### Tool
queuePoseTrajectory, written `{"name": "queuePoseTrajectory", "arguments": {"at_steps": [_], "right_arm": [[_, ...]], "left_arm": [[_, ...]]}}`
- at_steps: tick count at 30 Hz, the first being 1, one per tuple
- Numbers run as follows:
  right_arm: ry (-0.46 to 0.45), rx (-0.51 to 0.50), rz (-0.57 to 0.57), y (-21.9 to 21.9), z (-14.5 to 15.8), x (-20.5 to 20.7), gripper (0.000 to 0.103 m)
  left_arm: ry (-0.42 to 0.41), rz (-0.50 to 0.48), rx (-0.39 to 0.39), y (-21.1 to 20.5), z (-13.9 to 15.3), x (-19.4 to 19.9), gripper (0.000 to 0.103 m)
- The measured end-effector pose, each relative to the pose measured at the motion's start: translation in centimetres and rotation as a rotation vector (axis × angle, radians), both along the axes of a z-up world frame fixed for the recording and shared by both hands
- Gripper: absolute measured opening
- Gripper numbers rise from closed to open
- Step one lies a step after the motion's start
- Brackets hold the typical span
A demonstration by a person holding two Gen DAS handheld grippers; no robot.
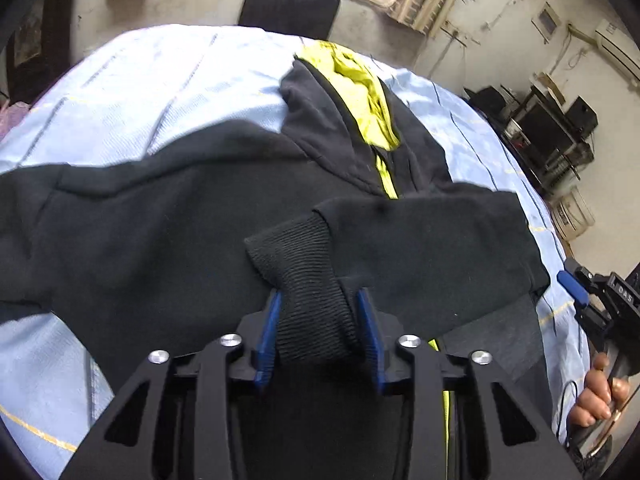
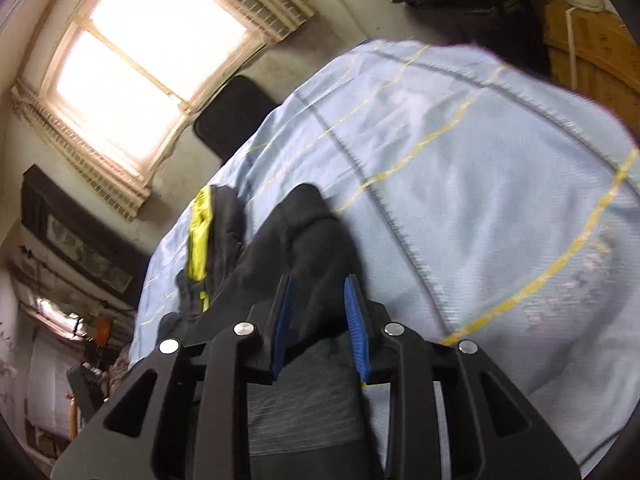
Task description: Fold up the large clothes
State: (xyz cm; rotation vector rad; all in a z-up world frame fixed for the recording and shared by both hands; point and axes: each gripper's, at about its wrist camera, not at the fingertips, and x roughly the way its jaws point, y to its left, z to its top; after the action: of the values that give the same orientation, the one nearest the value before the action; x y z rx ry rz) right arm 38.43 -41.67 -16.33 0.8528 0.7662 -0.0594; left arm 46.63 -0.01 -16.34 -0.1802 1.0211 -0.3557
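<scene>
A black hooded jacket (image 1: 160, 220) with a yellow-green lining (image 1: 360, 84) lies spread on a light blue sheet (image 1: 160, 80). One sleeve is drawn across the jacket's body. Its ribbed cuff (image 1: 296, 256) sits pinched between the blue pads of my left gripper (image 1: 319, 296), which is shut on it. In the right wrist view, black cloth of the jacket (image 2: 312, 240) fills the gap between the pads of my right gripper (image 2: 319, 280), which is closed on it. The right gripper (image 1: 576, 286) also shows at the jacket's right edge, with a hand (image 1: 596, 396) on its handle.
The sheet (image 2: 480, 200) has yellow and dark stripes and spreads wide to the right of the jacket. A black chair back (image 1: 288, 4) stands beyond the far edge under a bright window (image 2: 152, 48). Shelves with clutter (image 1: 552, 128) line the right wall.
</scene>
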Motion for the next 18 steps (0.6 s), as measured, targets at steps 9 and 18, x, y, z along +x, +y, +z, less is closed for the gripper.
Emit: {"name": "queuePoseTrajectory", "arguments": {"at_steps": [9,18], "right_arm": [[0.148,-0.163,0.111,2.6,-2.8,3.4,0.013],[0.039,-0.208,0.145,3.4,0.1,2.5,0.014]], "left_arm": [[-0.037,0.059,0.057,1.8,0.0,0.2,0.037],[-0.074,0.124,0.108,3.3,0.4,0.3,0.039]]}}
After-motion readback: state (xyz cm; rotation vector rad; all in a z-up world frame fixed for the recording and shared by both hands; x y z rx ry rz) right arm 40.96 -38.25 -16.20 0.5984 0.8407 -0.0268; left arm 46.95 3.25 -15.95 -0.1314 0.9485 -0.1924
